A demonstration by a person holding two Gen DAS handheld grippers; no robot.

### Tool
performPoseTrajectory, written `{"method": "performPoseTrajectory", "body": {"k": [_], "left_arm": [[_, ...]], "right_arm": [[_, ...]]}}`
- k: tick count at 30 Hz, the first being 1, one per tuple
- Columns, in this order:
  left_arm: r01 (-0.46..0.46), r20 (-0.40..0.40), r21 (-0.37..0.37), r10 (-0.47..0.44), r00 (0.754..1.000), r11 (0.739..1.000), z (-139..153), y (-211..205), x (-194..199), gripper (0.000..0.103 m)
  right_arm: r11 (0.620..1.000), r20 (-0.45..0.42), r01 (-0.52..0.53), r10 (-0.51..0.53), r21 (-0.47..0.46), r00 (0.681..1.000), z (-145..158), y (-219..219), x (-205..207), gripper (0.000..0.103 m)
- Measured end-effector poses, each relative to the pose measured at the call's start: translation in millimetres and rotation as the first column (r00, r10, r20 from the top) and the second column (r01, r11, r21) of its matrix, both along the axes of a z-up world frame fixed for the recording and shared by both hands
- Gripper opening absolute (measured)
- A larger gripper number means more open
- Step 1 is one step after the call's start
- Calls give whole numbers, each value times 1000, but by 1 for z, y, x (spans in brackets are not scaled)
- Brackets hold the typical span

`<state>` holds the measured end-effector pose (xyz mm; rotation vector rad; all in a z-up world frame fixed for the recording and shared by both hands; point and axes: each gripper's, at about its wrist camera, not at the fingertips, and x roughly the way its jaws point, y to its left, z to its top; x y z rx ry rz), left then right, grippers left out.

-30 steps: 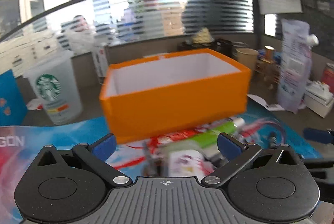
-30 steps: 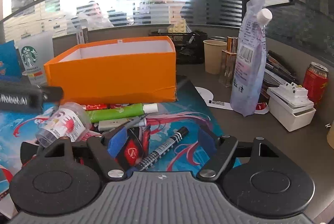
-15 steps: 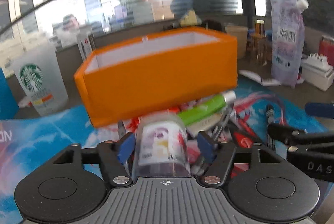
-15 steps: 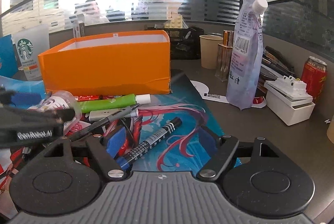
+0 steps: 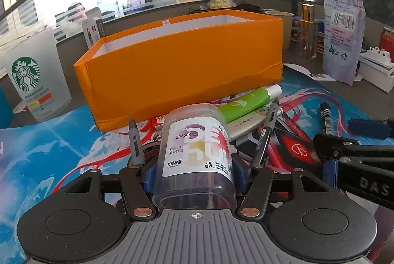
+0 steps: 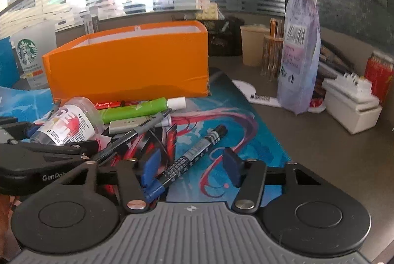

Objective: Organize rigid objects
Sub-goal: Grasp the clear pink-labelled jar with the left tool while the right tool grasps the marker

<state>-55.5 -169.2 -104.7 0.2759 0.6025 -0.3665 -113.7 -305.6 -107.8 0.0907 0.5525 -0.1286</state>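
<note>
My left gripper (image 5: 194, 175) is shut on a clear cotton swab jar (image 5: 197, 153) with a white label; both blue pads press its sides. The jar (image 6: 66, 126) lies in a pile of pens in front of the orange box (image 5: 184, 67), which is open-topped and white inside. My right gripper (image 6: 190, 166) is closing around a black marker (image 6: 197, 153). The marker rests against the left pad and the right pad stands apart from it. A green tube (image 5: 246, 104) lies by the box wall (image 6: 128, 62).
A Starbucks cup (image 5: 34, 81) stands left of the box. A purple pouch (image 6: 300, 42), a paper cup (image 6: 253, 44), a white box (image 6: 349, 104) and a red can (image 6: 379, 74) crowd the right. Loose pens (image 5: 266, 136) flank the jar on the printed mat (image 6: 234, 116).
My left gripper sank onto the jar and shut on it. The right gripper's jaws have narrowed around the black marker, with the hand staying in place.
</note>
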Motion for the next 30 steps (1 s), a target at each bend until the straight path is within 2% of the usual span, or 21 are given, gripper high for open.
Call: {"method": "performPoseTrajectory", "body": {"k": [7,9,14,25,30], "left_arm": [[9,0,-29,-9,1000,1000,2,8,0,57],[0,-4,-35,0,1000,999,3,13,3,56],[-3,11,-59,3,1000,998,8,19,2,56],[-7,19,-74,8,1000,997,12,23,4,56],[-17,47,-86,22,999,996,24,28,3,56]], "right_arm": [[1000,-49,-4,3,-21,999,-3,5,13,23],[1000,-55,-6,5,-16,998,-3,2,13,12],[999,-61,-12,9,-37,998,-3,-3,15,12],[1000,-52,-12,12,-11,999,-1,-5,15,12],[1000,-15,-18,18,7,1000,9,-6,11,12]]}}
